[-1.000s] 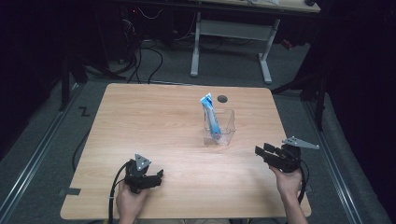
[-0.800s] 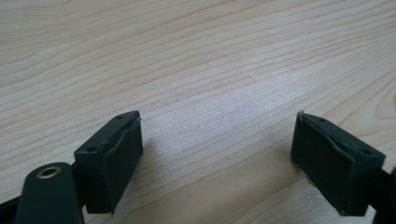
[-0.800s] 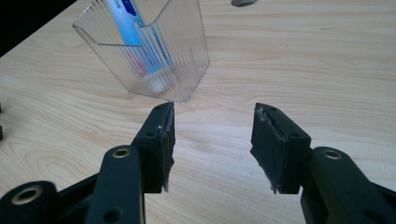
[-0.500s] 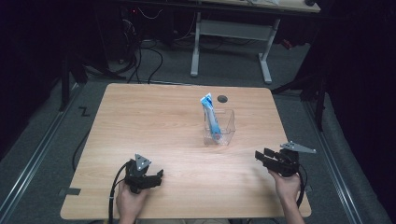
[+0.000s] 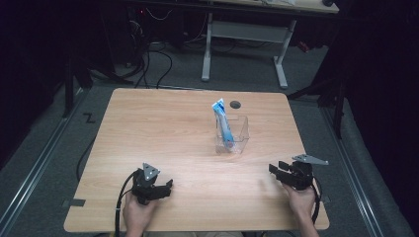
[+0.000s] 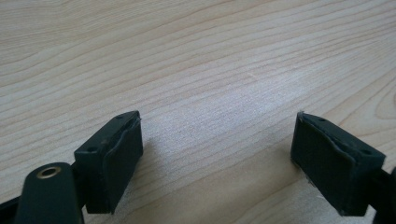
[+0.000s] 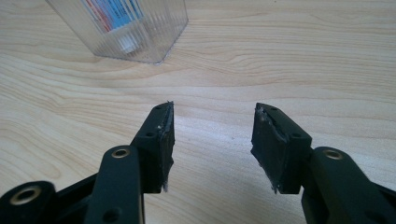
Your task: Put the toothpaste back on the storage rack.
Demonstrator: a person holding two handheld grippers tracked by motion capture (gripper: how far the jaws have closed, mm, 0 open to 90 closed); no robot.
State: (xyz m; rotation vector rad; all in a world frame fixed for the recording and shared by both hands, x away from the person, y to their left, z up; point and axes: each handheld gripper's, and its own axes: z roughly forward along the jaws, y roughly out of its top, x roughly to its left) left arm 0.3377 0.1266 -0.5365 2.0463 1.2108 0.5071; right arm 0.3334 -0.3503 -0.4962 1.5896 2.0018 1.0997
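A clear plastic cup (image 5: 233, 136) stands right of the table's middle with a blue and white tube (image 5: 223, 124) upright in it. The cup's base (image 7: 123, 28) and the tube's printed end (image 7: 112, 11) appear at the top left of the right gripper view. My right gripper (image 5: 277, 171) is low over the table near its front right corner, jaws open and empty (image 7: 212, 140). My left gripper (image 5: 165, 186) rests at the front left, jaws wide open over bare wood (image 6: 217, 154). Both grippers are well short of the cup.
The wooden table (image 5: 163, 128) has a small dark grommet hole (image 5: 235, 104) behind the cup. A white-legged desk (image 5: 244, 34) and cables (image 5: 158, 59) stand on the floor beyond the far edge. Metal rails run along both sides of the table.
My right gripper has sunk toward the table near the front right corner. The left gripper, the cup and the tube have stayed where they were.
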